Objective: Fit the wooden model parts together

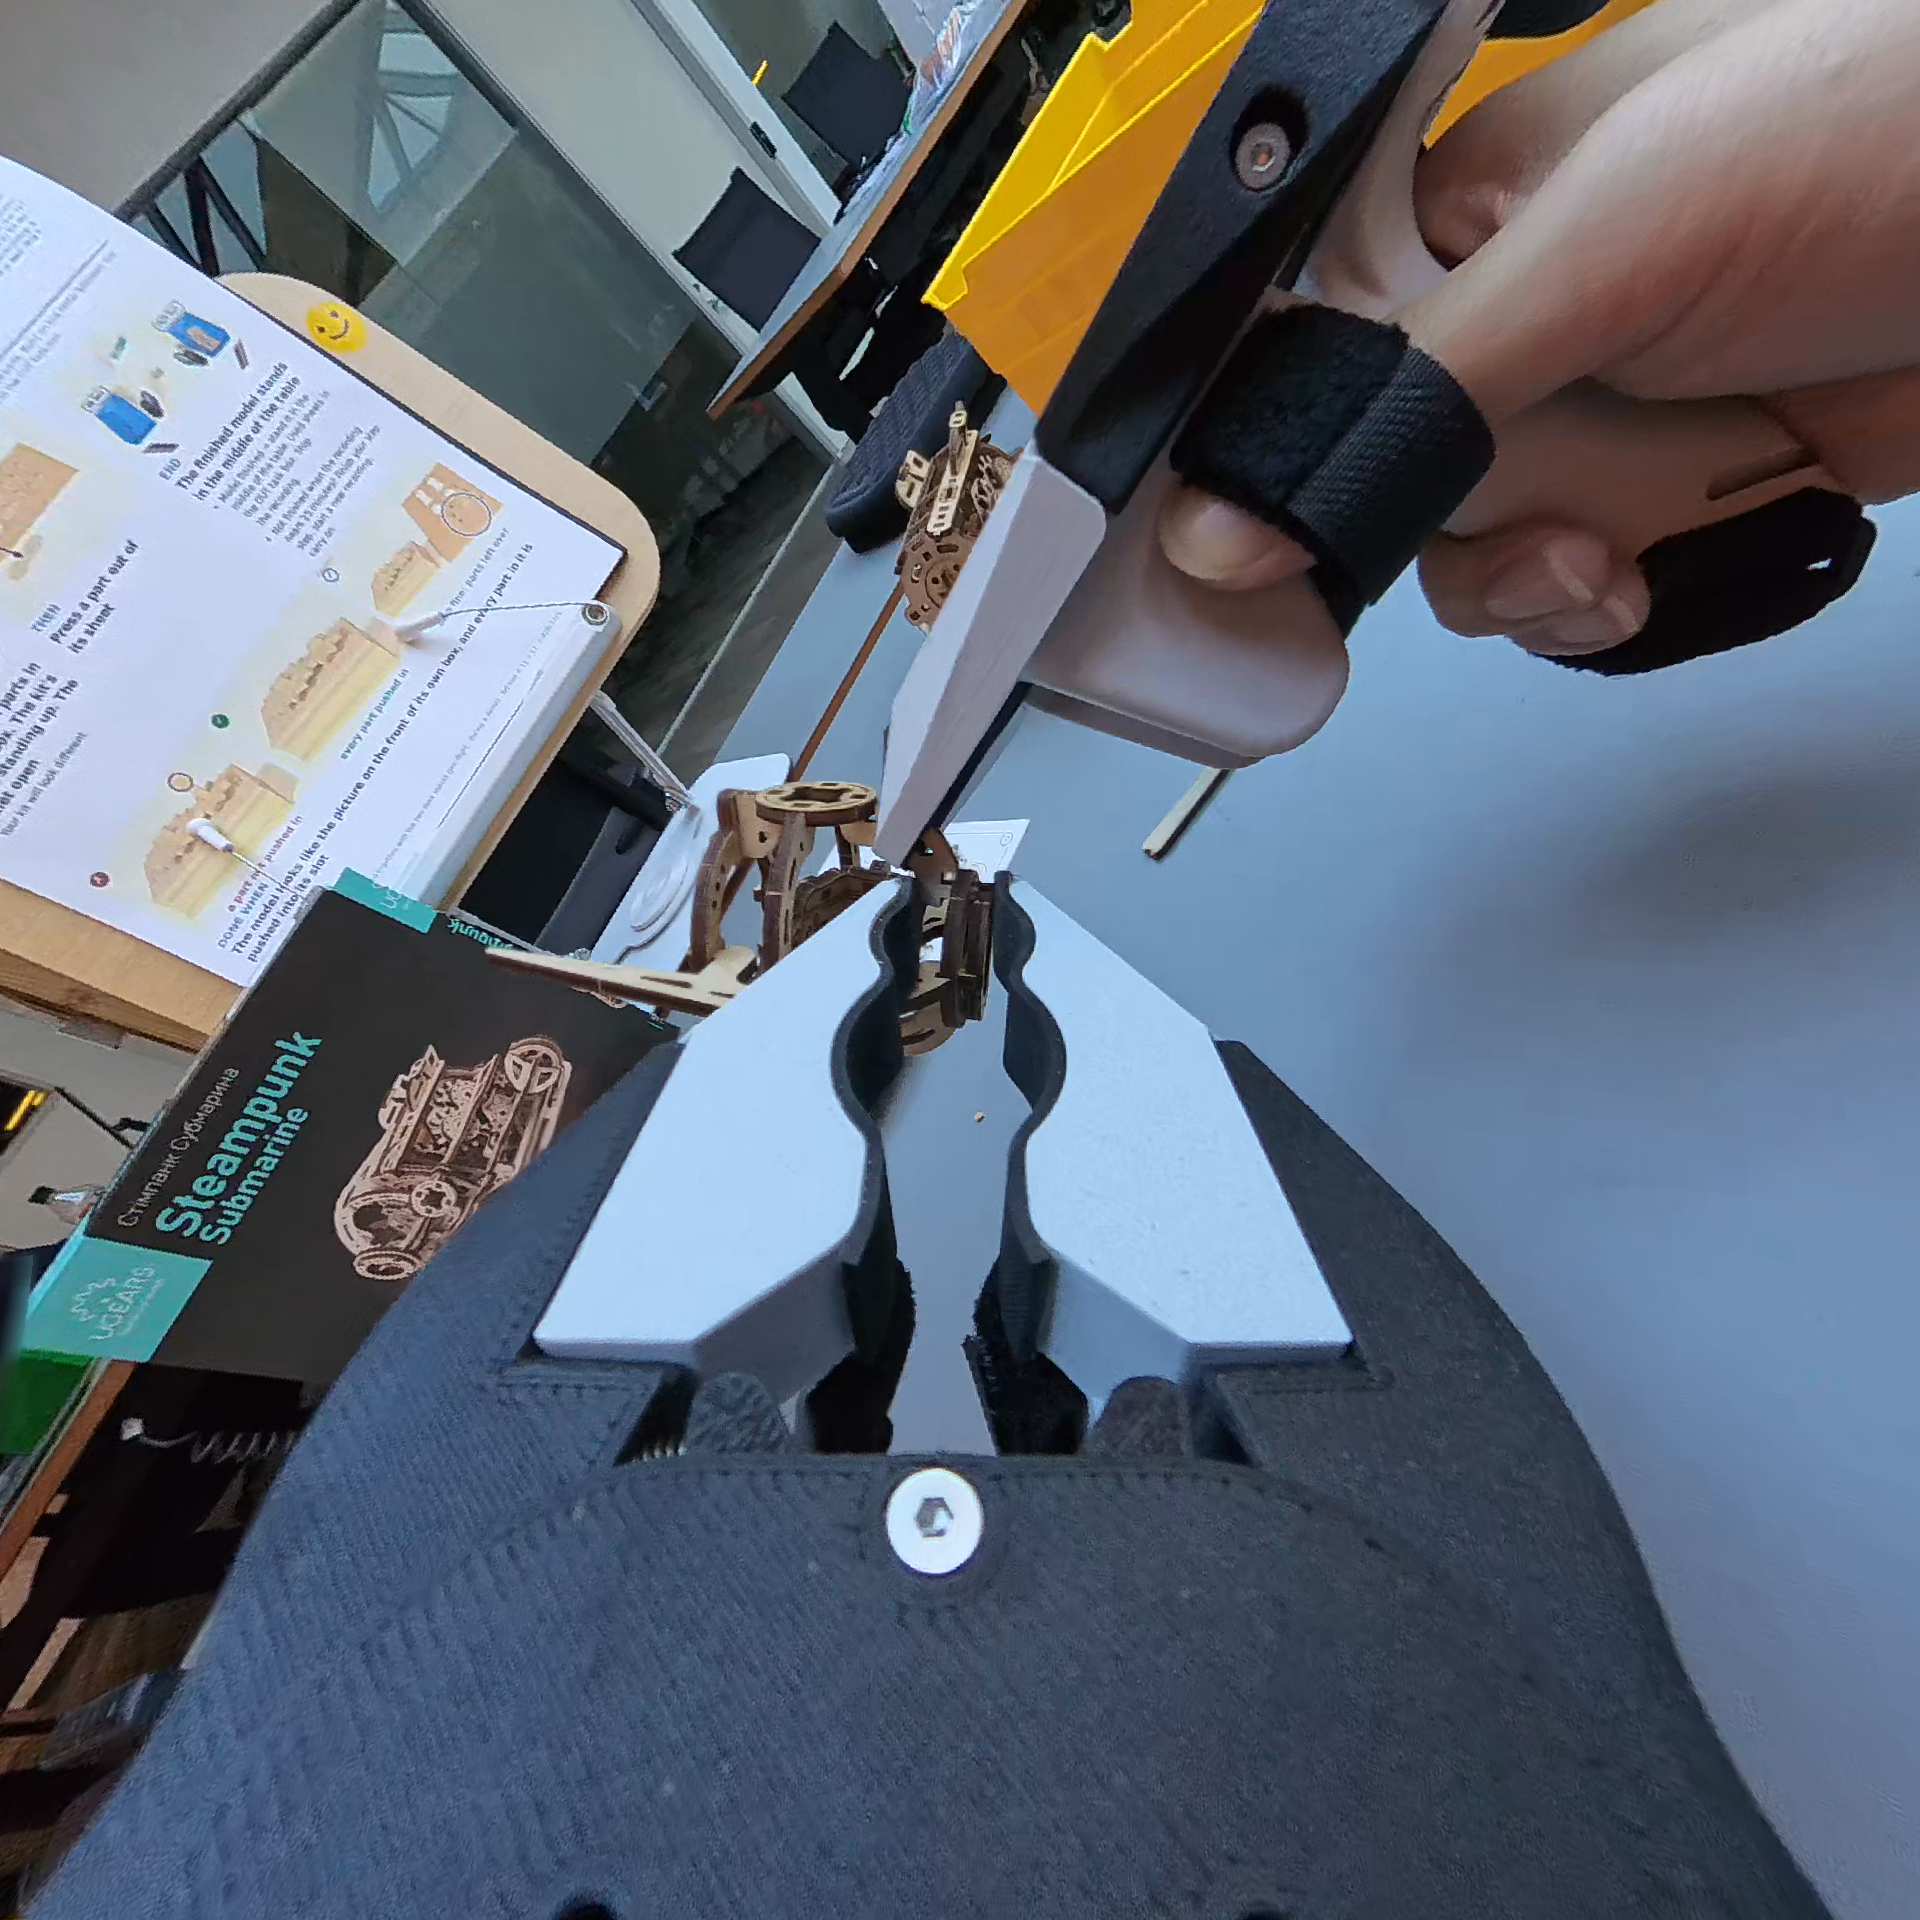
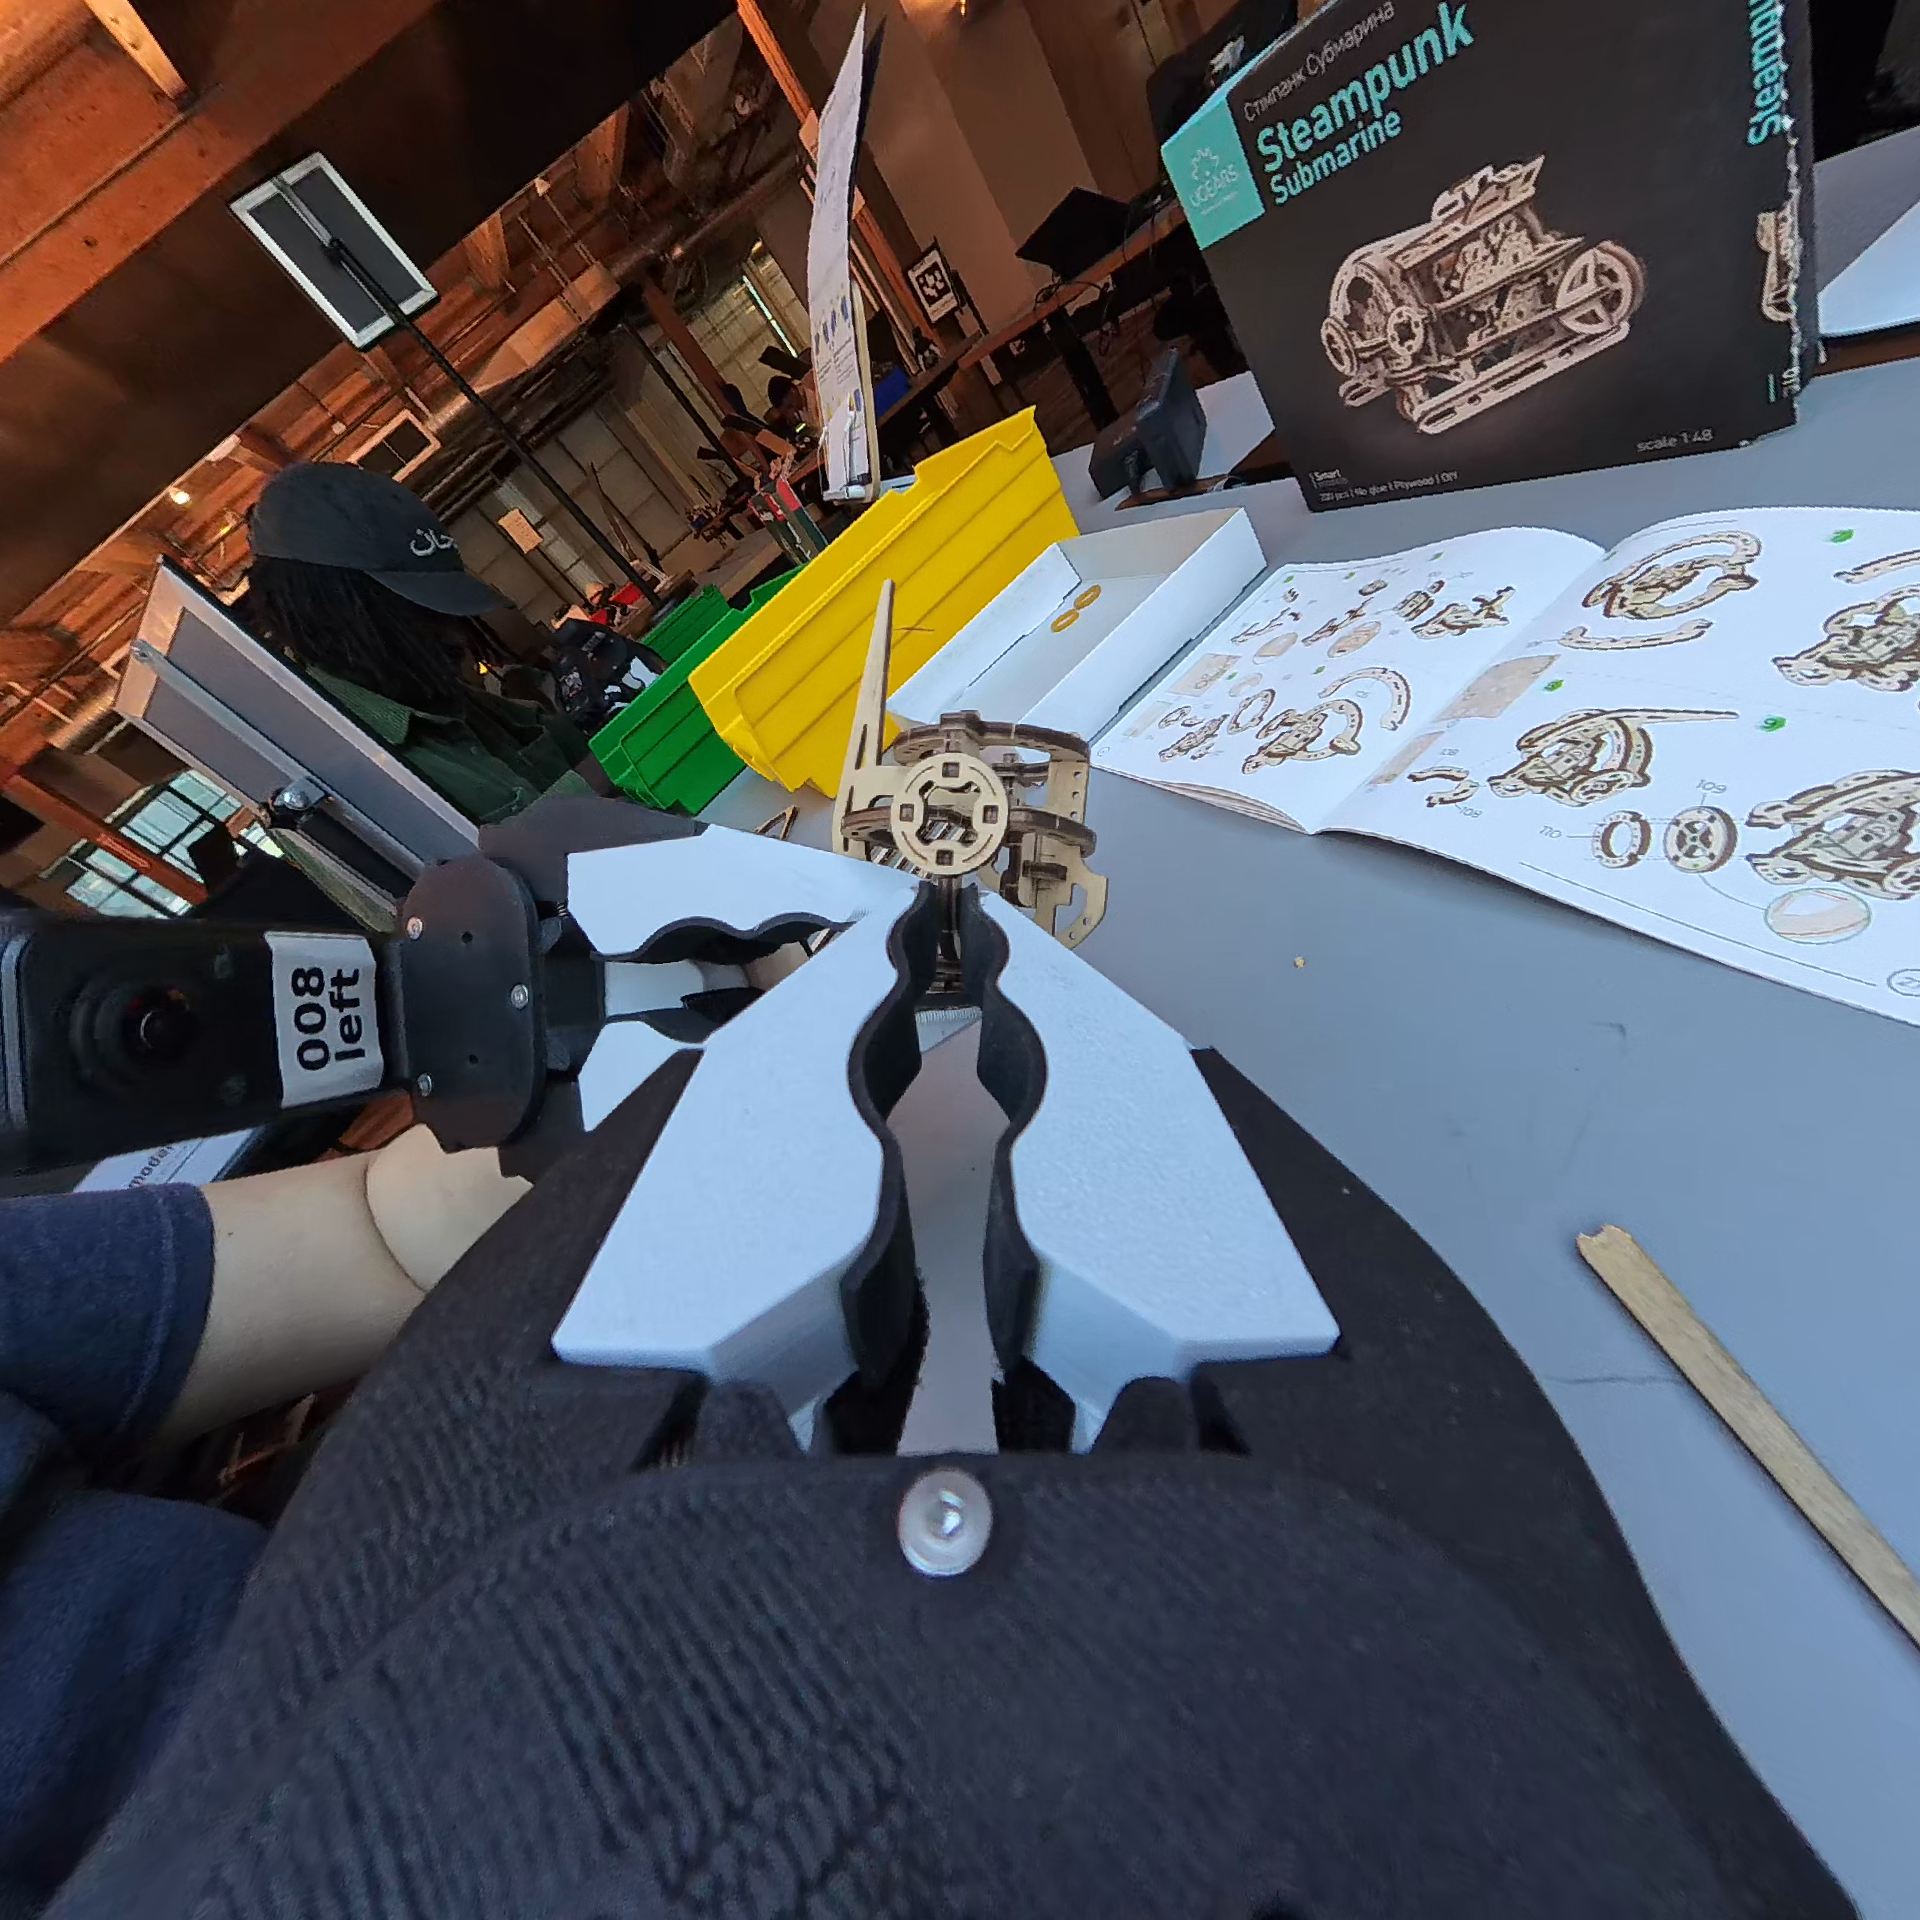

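Holding: both claws pinch the same wooden model (image 2: 971,821) from two sides, just above the grey desk (image 2: 1455,1091).
Wooden model: a small frame of curved, laser-cut wood pieces with a round hub that has a cross-shaped hole. A long thin wood fin sticks out from it.
Left claw (image 1: 948,883): its tips are pressed onto a dark wood part at the near side of the model. Only a thin gap shows between the two grey fingers.
Right claw (image 2: 943,899): its tips squeeze a thin wood part just under the round hub. In the left wrist view it comes down from the top, with one grey finger tip touching the model.
Right hand (image 1: 1621,343): it grips the right claw's handle, with black straps over the fingers.
Left arm: a bare wrist and a dark blue sleeve (image 2: 94,1309) show behind the left claw.
Open booklet (image 2: 1558,707): it lies flat on the desk to the right of the model, showing drawings of parts.
Kit box (image 2: 1507,249): black and teal, standing up behind the booklet.
Yellow bin (image 2: 904,613): behind the model, with a green bin (image 2: 665,717) beside it.
White tray (image 2: 1122,613): between the yellow bin and the booklet.
Wood strip (image 2: 1756,1423): it lies alone on the desk, well apart from the model.
Sheet on stand (image 1: 270,582): a printed page propped on a wood board, left of the model.
Person: someone in a dark cap (image 2: 364,530) sits far behind.
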`<action>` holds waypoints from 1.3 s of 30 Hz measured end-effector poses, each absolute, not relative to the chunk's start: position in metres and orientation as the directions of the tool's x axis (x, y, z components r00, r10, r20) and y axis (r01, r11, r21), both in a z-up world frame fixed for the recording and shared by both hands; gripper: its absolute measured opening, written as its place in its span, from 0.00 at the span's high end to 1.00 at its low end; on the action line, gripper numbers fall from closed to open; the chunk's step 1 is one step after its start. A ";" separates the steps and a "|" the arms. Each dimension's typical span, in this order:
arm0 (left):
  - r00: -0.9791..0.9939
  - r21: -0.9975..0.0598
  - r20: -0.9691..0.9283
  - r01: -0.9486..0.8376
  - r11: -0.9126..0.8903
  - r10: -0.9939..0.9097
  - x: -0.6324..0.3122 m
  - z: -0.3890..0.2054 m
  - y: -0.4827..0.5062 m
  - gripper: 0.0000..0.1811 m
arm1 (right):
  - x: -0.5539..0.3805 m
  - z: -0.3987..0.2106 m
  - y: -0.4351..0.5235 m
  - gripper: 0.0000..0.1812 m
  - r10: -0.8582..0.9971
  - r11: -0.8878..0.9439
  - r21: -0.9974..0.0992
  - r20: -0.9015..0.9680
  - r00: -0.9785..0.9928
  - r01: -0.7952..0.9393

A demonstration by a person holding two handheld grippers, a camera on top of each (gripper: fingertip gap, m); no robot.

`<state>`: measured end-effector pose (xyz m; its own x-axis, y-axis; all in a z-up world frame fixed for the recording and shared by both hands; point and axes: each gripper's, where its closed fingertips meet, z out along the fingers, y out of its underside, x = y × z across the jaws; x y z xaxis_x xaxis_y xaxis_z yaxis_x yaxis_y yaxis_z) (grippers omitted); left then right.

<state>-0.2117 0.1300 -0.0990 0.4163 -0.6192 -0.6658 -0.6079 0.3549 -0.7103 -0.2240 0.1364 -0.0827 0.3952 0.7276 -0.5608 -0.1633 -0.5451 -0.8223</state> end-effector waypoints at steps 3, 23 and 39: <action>0.392 -0.703 -0.667 -0.613 0.361 -0.633 -0.210 -0.101 0.128 0.93 | -0.222 -0.085 0.136 0.99 0.721 -0.561 -0.812 -0.574 0.387 -0.159; 0.429 -0.735 -0.651 -0.564 0.378 -0.627 -0.208 -0.095 0.126 0.94 | -0.219 -0.078 0.135 0.99 0.745 -0.522 -0.838 -0.538 0.394 -0.157; 0.394 -0.691 -0.690 -0.609 0.390 -0.608 -0.209 -0.096 0.125 0.94 | -0.219 -0.080 0.133 0.99 0.738 -0.543 -0.826 -0.555 0.384 -0.151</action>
<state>-0.2091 0.1246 -0.0959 0.3942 -0.6075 -0.6896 -0.6085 0.3897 -0.6913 -0.2190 0.1327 -0.0796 0.3841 0.7376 -0.5553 -0.1506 -0.5434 -0.8259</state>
